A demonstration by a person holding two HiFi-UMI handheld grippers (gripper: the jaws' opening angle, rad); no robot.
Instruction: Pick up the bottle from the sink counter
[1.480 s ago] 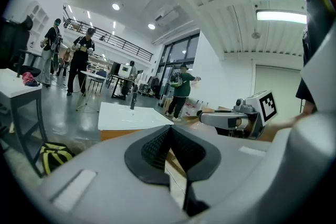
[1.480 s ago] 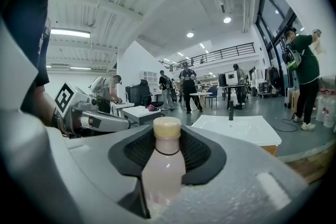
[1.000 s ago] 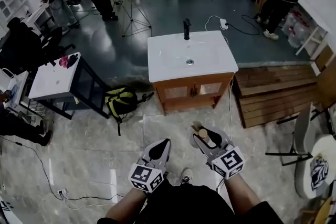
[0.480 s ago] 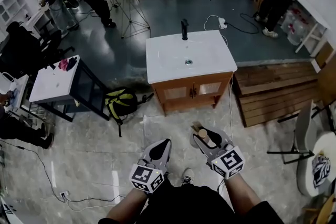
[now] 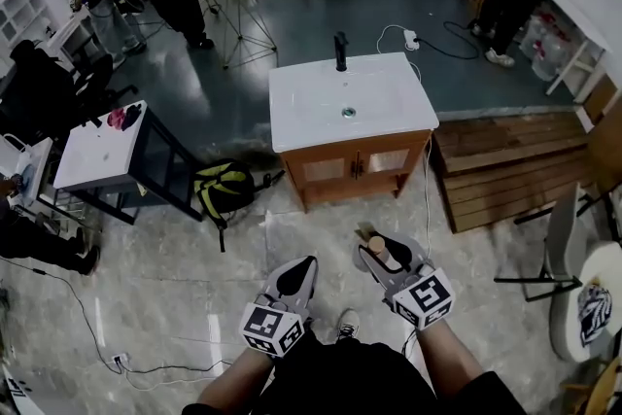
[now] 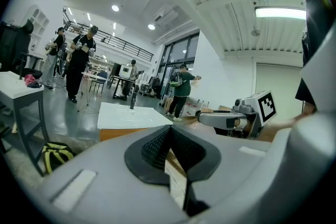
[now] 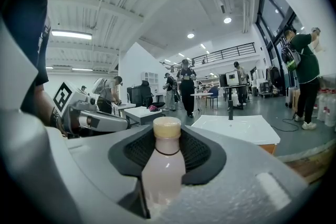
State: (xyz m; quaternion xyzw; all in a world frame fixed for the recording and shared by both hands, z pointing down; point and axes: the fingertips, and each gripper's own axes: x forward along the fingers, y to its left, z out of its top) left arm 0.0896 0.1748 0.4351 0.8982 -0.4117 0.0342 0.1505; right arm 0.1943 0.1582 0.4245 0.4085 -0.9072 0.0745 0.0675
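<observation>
A pale pinkish bottle (image 7: 163,168) with a tan cap stands between the pads of my right gripper (image 7: 167,140), which is shut on it. In the head view the bottle (image 5: 378,253) shows in the right gripper (image 5: 382,250), held low over the floor in front of the person. My left gripper (image 5: 295,273) hangs beside it, shut with nothing in it; in its own view the left gripper (image 6: 169,132) has its pads meeting at the tips. The white sink counter (image 5: 316,117) with a black faucet (image 5: 341,51) stands well ahead of both grippers.
A yellow-green backpack (image 5: 223,189) lies on the floor left of the sink cabinet. A white side table (image 5: 97,155) stands at left, wooden pallets (image 5: 505,168) at right, a chair (image 5: 581,292) at far right. Several people stand at the back. Cables run across the floor.
</observation>
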